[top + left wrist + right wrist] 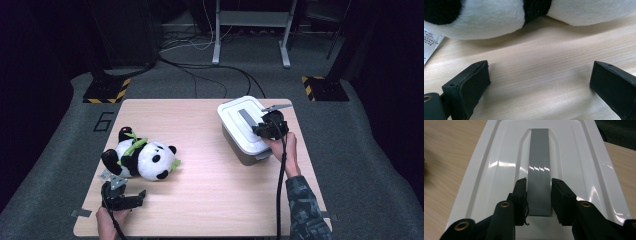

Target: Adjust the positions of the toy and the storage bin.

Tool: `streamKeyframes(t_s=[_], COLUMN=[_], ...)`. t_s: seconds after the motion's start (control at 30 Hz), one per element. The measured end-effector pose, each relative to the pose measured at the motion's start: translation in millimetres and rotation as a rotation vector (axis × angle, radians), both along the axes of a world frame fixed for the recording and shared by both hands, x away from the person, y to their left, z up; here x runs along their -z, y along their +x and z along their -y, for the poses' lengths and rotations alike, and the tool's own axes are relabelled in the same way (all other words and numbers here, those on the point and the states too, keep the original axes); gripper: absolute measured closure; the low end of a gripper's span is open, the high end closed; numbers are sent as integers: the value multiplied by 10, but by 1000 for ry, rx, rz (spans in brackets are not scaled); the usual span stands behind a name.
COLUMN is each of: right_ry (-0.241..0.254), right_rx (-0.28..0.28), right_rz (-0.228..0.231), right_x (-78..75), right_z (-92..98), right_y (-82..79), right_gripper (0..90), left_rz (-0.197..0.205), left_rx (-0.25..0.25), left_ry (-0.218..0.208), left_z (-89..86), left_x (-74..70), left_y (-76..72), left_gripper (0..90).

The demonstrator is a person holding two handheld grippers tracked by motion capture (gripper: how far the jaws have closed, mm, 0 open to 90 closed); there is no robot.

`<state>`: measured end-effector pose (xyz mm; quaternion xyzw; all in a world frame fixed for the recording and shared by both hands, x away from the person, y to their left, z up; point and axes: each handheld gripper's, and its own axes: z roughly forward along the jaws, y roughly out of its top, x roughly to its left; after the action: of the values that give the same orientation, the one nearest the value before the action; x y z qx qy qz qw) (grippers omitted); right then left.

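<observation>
Wooden bench (210, 200) seen from above, with two hand-held grippers. Near the front left corner, the left gripper (131, 199) rests low on the bench, its fingers (471, 85) wide apart and holding nothing, just in front of a plush panda (142, 157) lying on its side. Toward the back right corner sits a grey box with a white lid (240, 122). The right gripper (539, 195) has its fingers (520, 195) closed against both sides of the lid's grey handle strip (539, 167).

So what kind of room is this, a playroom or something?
Probably a lab or recording studio, not a playroom: the wooden table stands alone on grey carpet, with hazard-striped stand bases, loose floor cables and dark surroundings.
</observation>
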<state>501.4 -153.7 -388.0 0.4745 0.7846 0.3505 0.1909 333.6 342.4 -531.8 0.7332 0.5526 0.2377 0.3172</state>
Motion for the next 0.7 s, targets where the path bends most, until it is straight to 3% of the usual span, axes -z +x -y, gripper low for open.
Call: streamKeyframes(t_s=[0.3,0.5,0.7], right_ry=[-22,-36,-30], right_rx=[14,-27,-9], right_rz=[-3,18,10], right_x=[-17,-8,-10], right_z=[-208,-214,-225], right_y=[349,387,379], right_gripper=[636,652,664], left_rz=[1,1,1], left_rx=[0,0,0], left_ry=[1,0,0], left_z=[-1,0,0], left_x=[0,0,0], left_y=[1,0,0], left_gripper=[25,25,25])
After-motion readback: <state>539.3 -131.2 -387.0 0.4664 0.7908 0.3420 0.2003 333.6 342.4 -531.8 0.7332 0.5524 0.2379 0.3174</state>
